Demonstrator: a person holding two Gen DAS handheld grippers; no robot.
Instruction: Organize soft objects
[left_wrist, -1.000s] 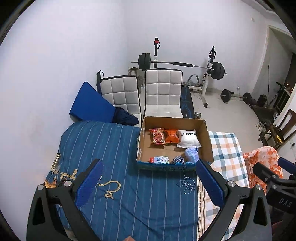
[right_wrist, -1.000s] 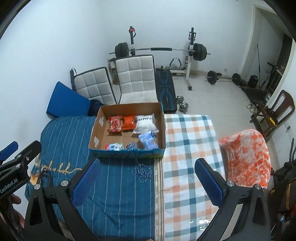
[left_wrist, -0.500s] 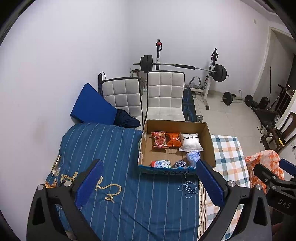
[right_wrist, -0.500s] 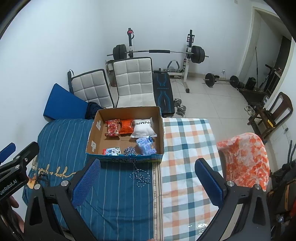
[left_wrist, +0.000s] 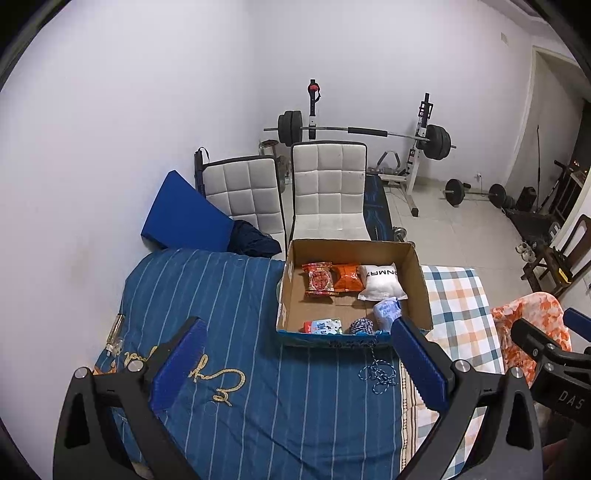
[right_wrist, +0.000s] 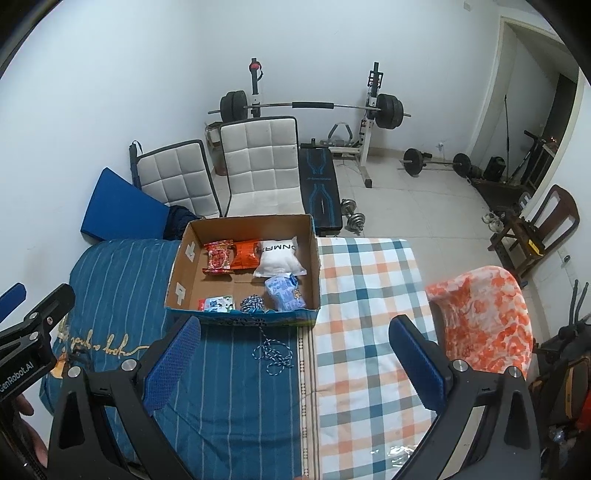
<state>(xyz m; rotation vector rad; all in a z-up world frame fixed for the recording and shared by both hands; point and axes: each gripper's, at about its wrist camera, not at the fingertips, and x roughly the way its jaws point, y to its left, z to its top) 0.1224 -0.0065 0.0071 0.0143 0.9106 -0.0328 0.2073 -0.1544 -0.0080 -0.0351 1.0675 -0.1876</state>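
Note:
A cardboard box (left_wrist: 419, 273) (right_wrist: 186, 254) stands on the bed. Inside lie a red snack pack (left_wrist: 319, 278) (right_wrist: 218, 257), an orange pack (left_wrist: 347, 277) (right_wrist: 245, 254), a white pillow pack (left_wrist: 380, 282) (right_wrist: 279, 258), a light-blue pack (left_wrist: 386, 312) (right_wrist: 284, 293), a small colourful pack (left_wrist: 323, 326) (right_wrist: 218, 303) and a blue-white rope ball (left_wrist: 361, 325) (right_wrist: 251, 303). Its rope (left_wrist: 378, 371) (right_wrist: 273, 352) trails out over the front wall onto the bed. My left gripper (left_wrist: 295, 365) and right gripper (right_wrist: 295, 363) are open and empty, held high in front of the box.
A blue striped blanket (left_wrist: 221, 295) covers the bed's left, a checked sheet (right_wrist: 369, 295) its right. An orange floral cloth (right_wrist: 484, 317) lies at the right. Two white chairs (left_wrist: 328, 195), a blue cushion (left_wrist: 181, 214) and a weight bench stand behind the bed.
Both grippers have drawn back and risen from the bed, so the box looks smaller and farther. Nothing in the box has moved.

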